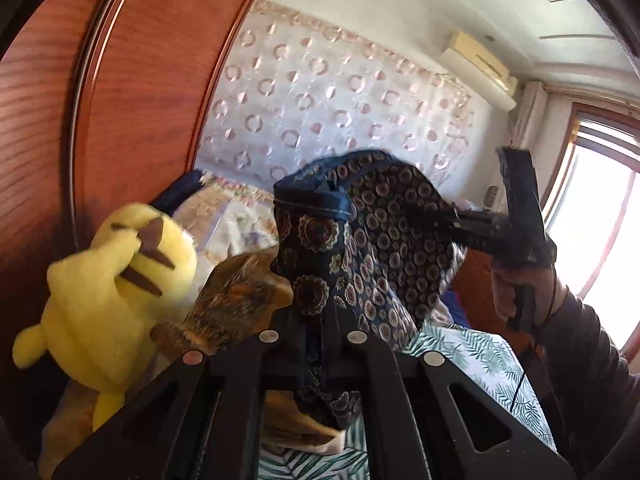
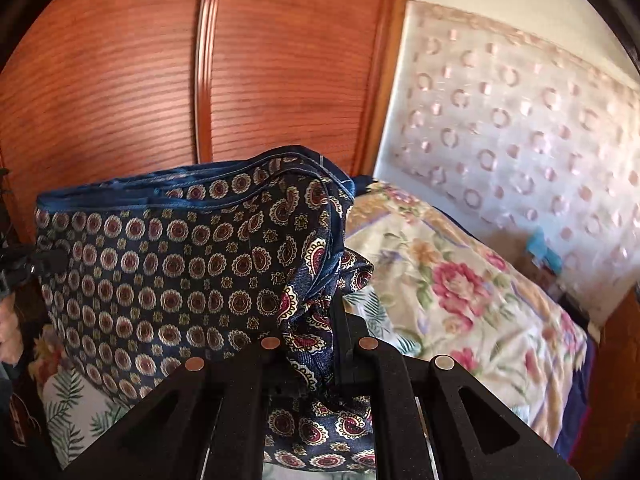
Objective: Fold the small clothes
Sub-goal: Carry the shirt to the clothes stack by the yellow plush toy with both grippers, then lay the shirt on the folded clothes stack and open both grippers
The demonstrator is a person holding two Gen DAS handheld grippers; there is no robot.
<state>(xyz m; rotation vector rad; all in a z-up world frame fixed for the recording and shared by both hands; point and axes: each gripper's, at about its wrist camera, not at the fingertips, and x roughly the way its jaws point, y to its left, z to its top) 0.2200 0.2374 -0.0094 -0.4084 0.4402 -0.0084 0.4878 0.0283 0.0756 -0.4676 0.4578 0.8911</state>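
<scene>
Navy medallion-print garment (image 2: 168,280), blue-hemmed, hangs stretched, left claw (image 1: 314,320) and right claw (image 2: 320,320) each clamping it.

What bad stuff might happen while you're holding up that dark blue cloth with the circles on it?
1. Both grippers, left and right, pinch only small bits of the patterned cloth, so a corner might slip out and spoil the fold.
2. The yellow plush toy sits very close to the left gripper, so a swing that way could knock it over.
3. The cloth hangs bunched near the right gripper, so it may land creased on the bed.
</scene>
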